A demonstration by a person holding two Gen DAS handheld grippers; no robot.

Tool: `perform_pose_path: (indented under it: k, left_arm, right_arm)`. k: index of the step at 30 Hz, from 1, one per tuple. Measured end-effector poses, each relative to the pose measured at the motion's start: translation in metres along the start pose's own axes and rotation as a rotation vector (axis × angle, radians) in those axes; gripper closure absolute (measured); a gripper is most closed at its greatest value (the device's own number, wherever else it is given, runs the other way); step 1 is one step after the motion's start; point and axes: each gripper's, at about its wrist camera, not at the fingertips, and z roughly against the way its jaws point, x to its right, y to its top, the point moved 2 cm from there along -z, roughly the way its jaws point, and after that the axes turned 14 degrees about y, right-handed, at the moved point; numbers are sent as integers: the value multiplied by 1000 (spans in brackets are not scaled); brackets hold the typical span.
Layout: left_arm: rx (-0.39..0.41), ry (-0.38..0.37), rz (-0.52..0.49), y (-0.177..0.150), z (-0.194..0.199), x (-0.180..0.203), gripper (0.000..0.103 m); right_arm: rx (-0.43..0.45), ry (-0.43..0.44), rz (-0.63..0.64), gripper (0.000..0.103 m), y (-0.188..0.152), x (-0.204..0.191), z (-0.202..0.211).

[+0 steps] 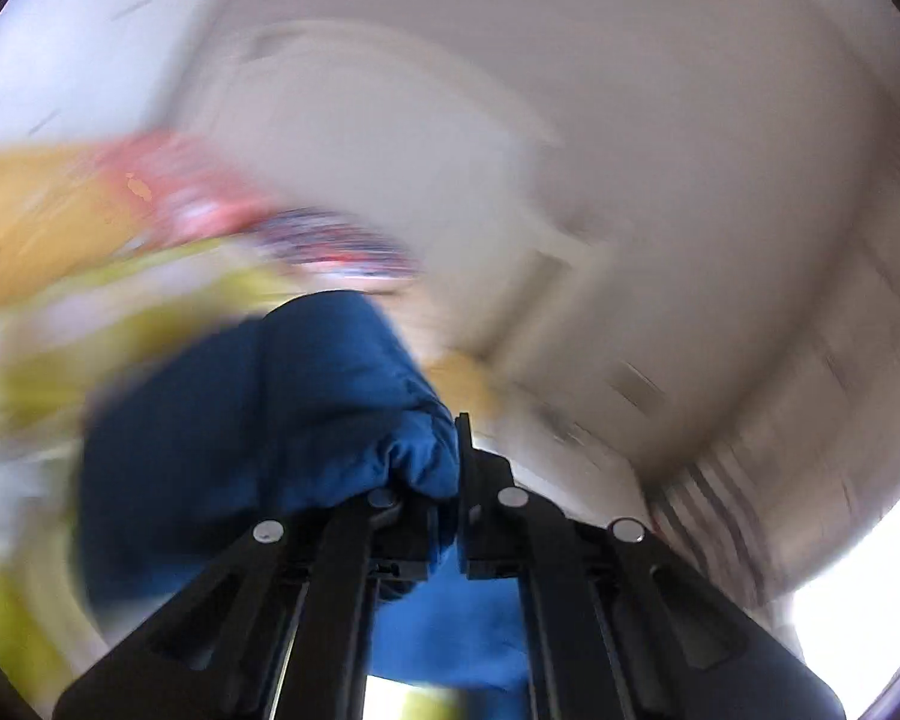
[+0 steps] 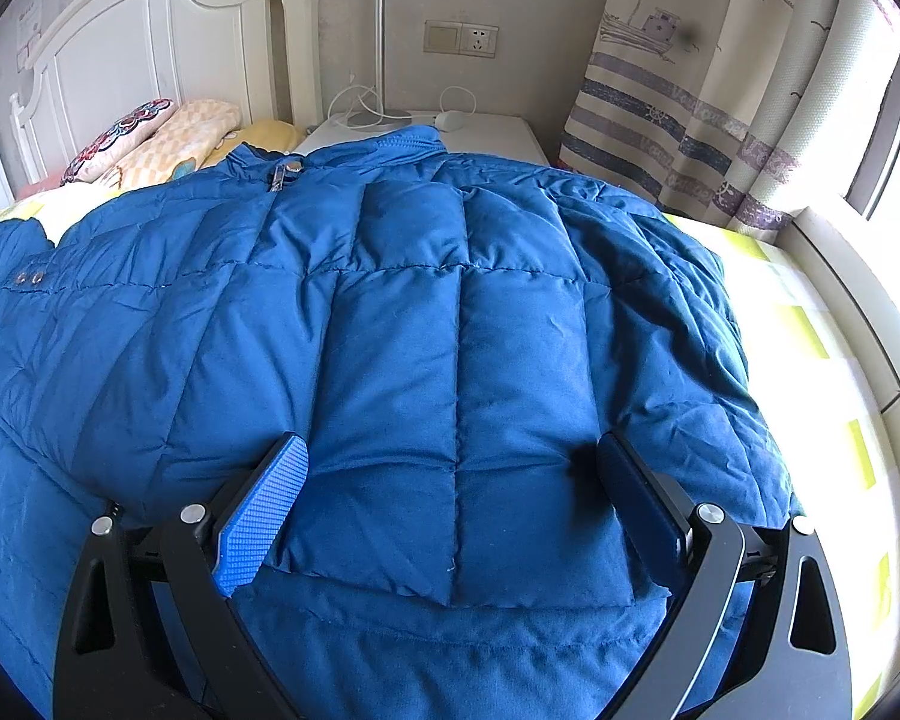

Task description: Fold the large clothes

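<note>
The left gripper (image 1: pixel 450 468) pinches a bunched fold of the blue quilted puffer jacket (image 2: pixel 426 312); the right gripper (image 2: pixel 450 468) hangs with fingers spread wide over the jacket at lower centre of the frame.

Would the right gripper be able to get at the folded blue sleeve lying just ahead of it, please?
Probably yes. The right gripper stands open with the folded sleeve of the blue jacket lying between its fingers, and nothing covers it. Whether the pads already touch the fabric I cannot tell.
</note>
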Motion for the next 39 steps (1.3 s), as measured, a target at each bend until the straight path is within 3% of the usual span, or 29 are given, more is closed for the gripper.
perform_pose_path:
  k: [3,6,10,13,15,17,19,20,21,22,24,26,27,28,29,33,39]
  left_arm:
    - [-55,-175,-221,-44,17,97,100]
    - [-191,-305,-367,-107,15,173,99]
    - [-352,-285,-532,-192,-10,227,94]
    - [-450,-290,-581,-225,-24,232,72]
    - [-448,-337,-665,-231,-14,232,44]
    - [-407,-349,-706,-219,7,231,34]
    - [-315,-380,-646,-191,31,216,27]
    - [-240,-408,-579,-173,50,204,16]
    - [-143,-397,-498,-154,66,186,3]
    - [-76,-360,-438,-140,74,171,2]
    - [-2,-204,-312,-117,73,135,2]
    - [-30,59,-206,-106,50,97,5]
    - [-63,166,-168,-106,37,82,17]
    - [-118,281,-120,-109,21,63,22]
    - [-148,319,-99,-113,10,55,28]
    - [-206,369,-102,-144,-23,36,35]
    - [-318,272,-54,-167,-50,20,31]
  right_arm:
    - [0,1,0,9,0,1,0]
    - [1,8,-6,9,0,2,0]
    - [2,17,-12,9,0,3,-1]
    - [4,30,-20,9,0,4,-1]
    - [4,38,-26,9,-1,4,-2]
    - [4,45,-30,9,-1,5,-1]
    - [5,50,-33,9,-1,5,-1]
    - [6,51,-33,9,-1,6,-1]
    - [6,52,-33,9,-1,5,-1]
    - [6,52,-33,9,-1,5,-1]
    - [6,50,-31,9,-1,6,-1]
    - [5,46,-27,9,-1,6,0]
    - [5,43,-26,9,-1,5,0]
    - [4,42,-24,9,-1,5,0]
    - [4,41,-24,9,-1,4,0]
    - [6,35,-19,9,-1,3,0]
    - [5,3,3,9,-3,-5,0]
